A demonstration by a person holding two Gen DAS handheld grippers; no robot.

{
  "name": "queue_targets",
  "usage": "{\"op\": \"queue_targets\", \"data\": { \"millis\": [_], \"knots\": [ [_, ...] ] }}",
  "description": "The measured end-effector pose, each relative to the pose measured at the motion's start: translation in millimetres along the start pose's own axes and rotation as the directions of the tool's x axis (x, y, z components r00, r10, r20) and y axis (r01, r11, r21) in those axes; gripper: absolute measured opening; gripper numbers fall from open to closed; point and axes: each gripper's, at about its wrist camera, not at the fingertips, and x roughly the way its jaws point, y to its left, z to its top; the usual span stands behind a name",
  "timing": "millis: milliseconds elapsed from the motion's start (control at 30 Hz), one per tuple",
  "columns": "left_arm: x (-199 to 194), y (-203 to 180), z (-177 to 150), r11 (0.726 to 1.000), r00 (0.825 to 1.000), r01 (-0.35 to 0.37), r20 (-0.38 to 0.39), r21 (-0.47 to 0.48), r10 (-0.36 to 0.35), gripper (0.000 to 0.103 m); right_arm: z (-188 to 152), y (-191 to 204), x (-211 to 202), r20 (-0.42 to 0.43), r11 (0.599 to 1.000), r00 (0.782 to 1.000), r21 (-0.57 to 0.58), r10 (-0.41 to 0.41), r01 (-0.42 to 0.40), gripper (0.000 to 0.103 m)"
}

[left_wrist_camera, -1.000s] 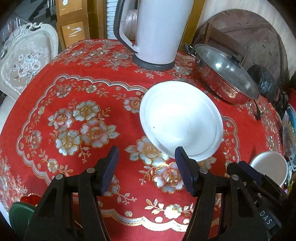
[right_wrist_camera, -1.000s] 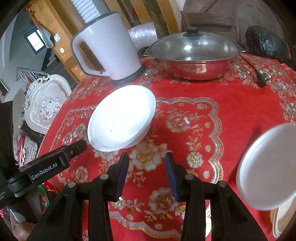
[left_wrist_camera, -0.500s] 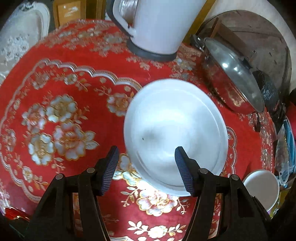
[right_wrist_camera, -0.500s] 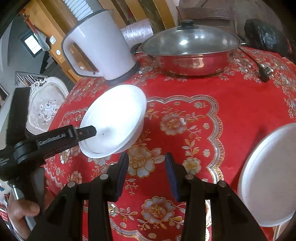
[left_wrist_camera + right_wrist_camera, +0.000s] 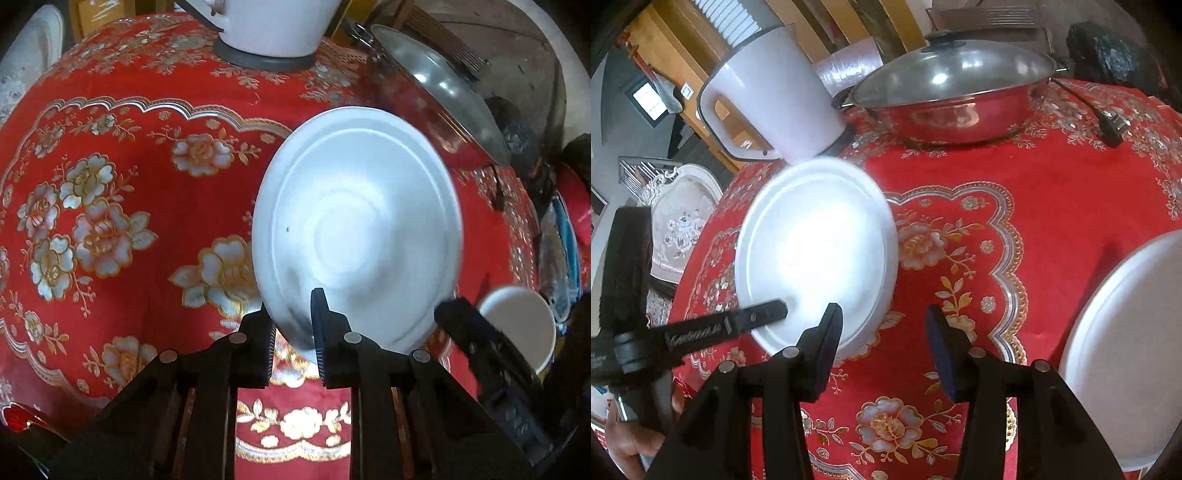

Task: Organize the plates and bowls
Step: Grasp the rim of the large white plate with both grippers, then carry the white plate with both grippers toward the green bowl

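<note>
A white plate [image 5: 354,236] lies on the red flowered tablecloth [image 5: 110,184], and a second white rim shows under it [image 5: 877,317]. My left gripper [image 5: 291,332] is shut on the plate's near rim, one finger above it and one below. The right wrist view shows that gripper's tip [image 5: 757,317] lying over the same plate [image 5: 816,254]. My right gripper [image 5: 884,343] hovers over the cloth just right of the plate. Its jaws are opening with nothing between them. Another white plate [image 5: 1126,350] sits at the right edge.
A white electric kettle [image 5: 772,107] and a lidded steel pot [image 5: 960,92] stand at the back, with the pot's cord and plug [image 5: 1112,129] on the cloth. A small white bowl [image 5: 521,325] sits at the right. A white chair [image 5: 679,225] stands beyond the table's left edge.
My left gripper has come down onto the plate and closed on its near rim. The right gripper has edged closer to the plate, and its jaws have spread wider.
</note>
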Motion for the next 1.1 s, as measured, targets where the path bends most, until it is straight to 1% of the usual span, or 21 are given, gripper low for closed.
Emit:
{"op": "queue_targets", "data": {
  "millis": [100, 233, 333, 467, 533, 567, 633, 700, 800, 933, 1100],
  "knots": [
    [-4, 2, -7, 1.0, 0.999, 0.026, -0.036, 0.012, -0.025, 0.017, 3, 0, 0, 0.008, 1.0, 1.0, -0.009, -0.01, 0.01, 0.047],
    [-6, 8, -13, 0.999, 0.997, 0.041, -0.069, 0.019, -0.04, 0.017, 8, -1, 2, 0.008, 0.999, 1.0, -0.021, -0.027, 0.027, 0.047],
    [-6, 10, -20, 0.999, 0.996, 0.031, -0.079, 0.034, -0.028, 0.017, 11, -4, 5, 0.007, 1.0, 1.0, -0.012, -0.029, 0.029, 0.047],
    [-4, 11, -23, 0.999, 0.997, 0.02, -0.081, 0.03, -0.018, 0.017, 13, 0, 10, -0.011, 0.999, 0.999, -0.041, -0.033, 0.032, 0.045],
    [-4, 12, -24, 0.999, 0.997, 0.017, -0.076, 0.033, -0.014, 0.017, 11, 5, 10, -0.01, 0.997, 0.999, -0.071, -0.04, 0.039, 0.025],
    [-5, 12, -25, 0.999, 0.997, 0.013, -0.074, 0.037, -0.011, 0.017, 8, 9, 8, -0.006, 0.994, 0.998, -0.093, -0.055, 0.054, 0.024],
    [-8, 9, -30, 0.999, 0.998, 0.014, -0.069, 0.046, -0.01, 0.017, 3, 13, 5, -0.004, 0.991, 0.998, -0.119, -0.067, 0.066, 0.016],
    [-12, 5, -39, 0.998, 0.997, 0.022, -0.073, 0.056, -0.018, 0.017, -4, 16, 2, -0.008, 0.987, 0.997, -0.145, -0.073, 0.071, 0.014],
    [-16, 2, -51, 0.997, 0.997, 0.03, -0.074, 0.068, -0.025, 0.017, -17, 21, -10, 0.007, 0.978, 0.995, -0.185, -0.098, 0.097, 0.014],
    [-22, 1, -72, 0.996, 0.995, 0.055, -0.084, 0.074, -0.049, 0.017, -33, 19, -24, 0.005, 0.976, 0.995, -0.194, -0.097, 0.096, 0.014],
    [-30, -3, -101, 0.994, 0.998, 0.041, -0.062, 0.105, -0.034, 0.017, -61, 17, -43, 0.004, 0.973, 0.995, -0.205, -0.104, 0.102, 0.014]
  ]
}}
